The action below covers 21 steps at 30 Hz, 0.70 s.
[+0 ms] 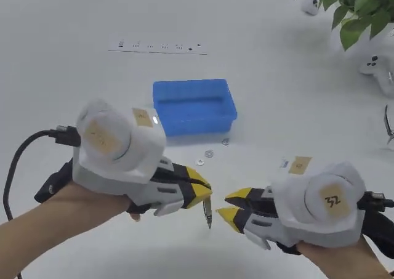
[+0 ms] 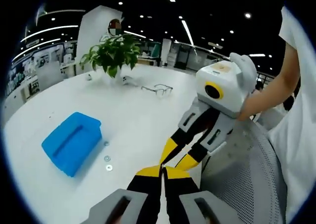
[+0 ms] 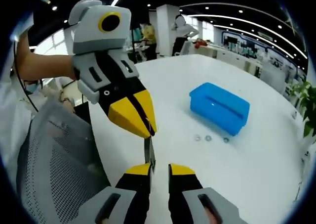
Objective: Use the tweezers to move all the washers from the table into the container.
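Left hand-held gripper is clamping tweezers | right hand-held gripper is holding jaws apart | washers are lying near container on bench

The table has a smooth white top with a soft, even sheen. The container is blue plastic, smooth-walled, with a slight gloss along its rim. The washers are bright metal that glints pale against the white. The tweezers are thin grey metal, dull rather than polished. The left gripper and right gripper have matt white and grey plastic housings; their yellow and black jaws are smooth plastic with a light shine. A tan label on the left gripper's housing looks like paper. The cable has a matt black rubbery sheath. The chair back is grey woven mesh, open and rough-looking
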{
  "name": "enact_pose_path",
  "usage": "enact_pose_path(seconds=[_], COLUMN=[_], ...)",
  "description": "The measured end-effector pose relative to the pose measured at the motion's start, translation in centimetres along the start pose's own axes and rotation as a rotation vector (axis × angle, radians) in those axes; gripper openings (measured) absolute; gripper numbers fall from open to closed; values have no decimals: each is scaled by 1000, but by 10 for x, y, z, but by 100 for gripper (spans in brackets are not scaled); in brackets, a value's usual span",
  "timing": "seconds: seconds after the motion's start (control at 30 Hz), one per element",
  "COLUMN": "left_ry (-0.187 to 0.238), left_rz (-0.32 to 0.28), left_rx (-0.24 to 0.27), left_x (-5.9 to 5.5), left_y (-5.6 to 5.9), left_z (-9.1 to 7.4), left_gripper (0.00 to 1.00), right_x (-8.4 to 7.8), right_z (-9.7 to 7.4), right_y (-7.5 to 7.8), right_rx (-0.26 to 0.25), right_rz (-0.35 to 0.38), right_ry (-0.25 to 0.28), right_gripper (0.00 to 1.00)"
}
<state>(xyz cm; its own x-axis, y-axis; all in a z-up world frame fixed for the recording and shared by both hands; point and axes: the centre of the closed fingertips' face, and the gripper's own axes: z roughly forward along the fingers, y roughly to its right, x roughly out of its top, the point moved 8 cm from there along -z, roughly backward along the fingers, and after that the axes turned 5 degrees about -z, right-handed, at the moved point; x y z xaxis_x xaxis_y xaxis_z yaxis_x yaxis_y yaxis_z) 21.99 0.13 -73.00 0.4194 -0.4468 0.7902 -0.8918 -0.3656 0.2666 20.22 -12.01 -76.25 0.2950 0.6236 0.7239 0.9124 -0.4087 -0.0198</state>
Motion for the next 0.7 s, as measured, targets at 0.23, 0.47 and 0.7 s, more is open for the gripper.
enact_pose_path(seconds=[0.23, 0.47, 0.7], left_ry=[-27, -47, -69], left_rz=[132, 211, 183], left_rx=[-34, -92, -43], left_x=[2, 3, 4], left_y=[5, 7, 9], left_z=[5, 6, 4], left_gripper=[0, 0, 0], right_x=[5, 7, 8], right_z=[18, 26, 29], right_y=[1, 0, -2], right_rx=[91, 164, 149], right_rz=[-66, -144, -158], right_ry=[-26, -39, -37], right_gripper=[15, 8, 4])
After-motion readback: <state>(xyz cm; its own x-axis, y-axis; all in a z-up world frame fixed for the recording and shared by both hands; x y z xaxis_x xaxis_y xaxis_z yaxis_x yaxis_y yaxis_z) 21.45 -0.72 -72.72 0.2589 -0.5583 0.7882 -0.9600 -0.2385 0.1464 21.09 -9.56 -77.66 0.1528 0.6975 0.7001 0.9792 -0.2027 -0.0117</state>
